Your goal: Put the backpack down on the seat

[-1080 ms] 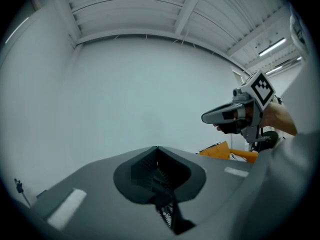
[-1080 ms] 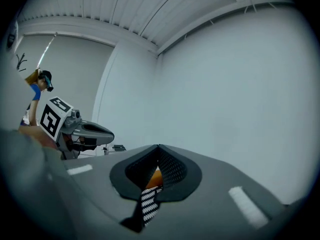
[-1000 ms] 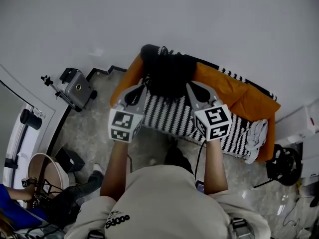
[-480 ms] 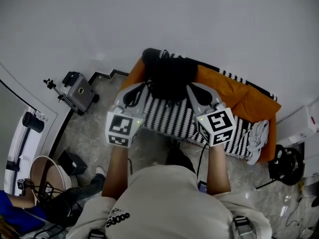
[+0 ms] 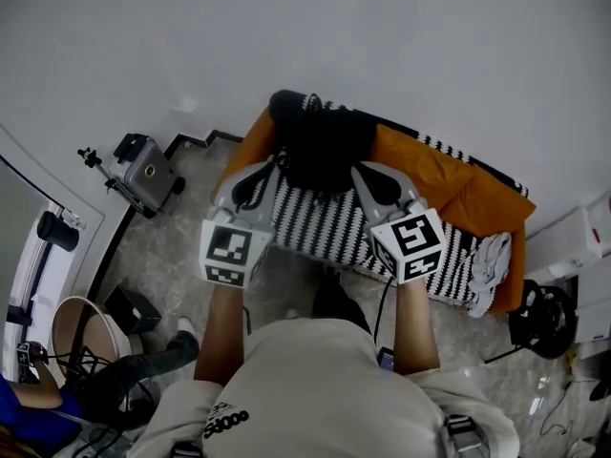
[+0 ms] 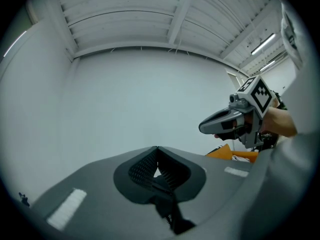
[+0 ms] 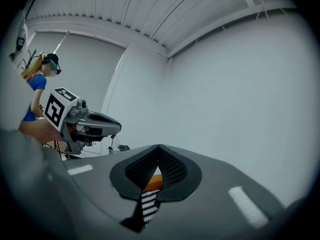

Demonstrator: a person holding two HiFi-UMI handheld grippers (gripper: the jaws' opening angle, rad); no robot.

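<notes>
Head view: black soft fabric backpack [image 5: 320, 141], lumpy and slumped, all dark with no markings readable, sits on the left end of the orange upholstered seat [image 5: 434, 175], at its back by the white wall. Its lower part lies over the black-and-white striped seat cover [image 5: 325, 225]. The left hand-held gripper [image 5: 263, 170] and right hand-held gripper [image 5: 368, 175] point at the backpack's lower corners, one on each side; contact cannot be told. Crumpled white cloth [image 5: 492, 260] lies at the seat's right end. A grey boxy device [image 5: 145, 170] is on the floor left of the seat.

Left gripper view: left hand-held gripper [image 6: 157, 151] jaws are together with nothing clamped, bare wall ahead. The right hand-held gripper [image 6: 235, 124] shows at right, with a bit of orange seat [image 6: 222, 151] below it.

Right gripper view: right hand-held gripper [image 7: 159, 150] jaws are together and empty; orange seat [image 7: 154, 181] and striped cover [image 7: 148, 204] show through the gap behind the tips. The left hand-held gripper [image 7: 87, 126] is at left, with a person in a blue top [image 7: 36, 86] behind it.
</notes>
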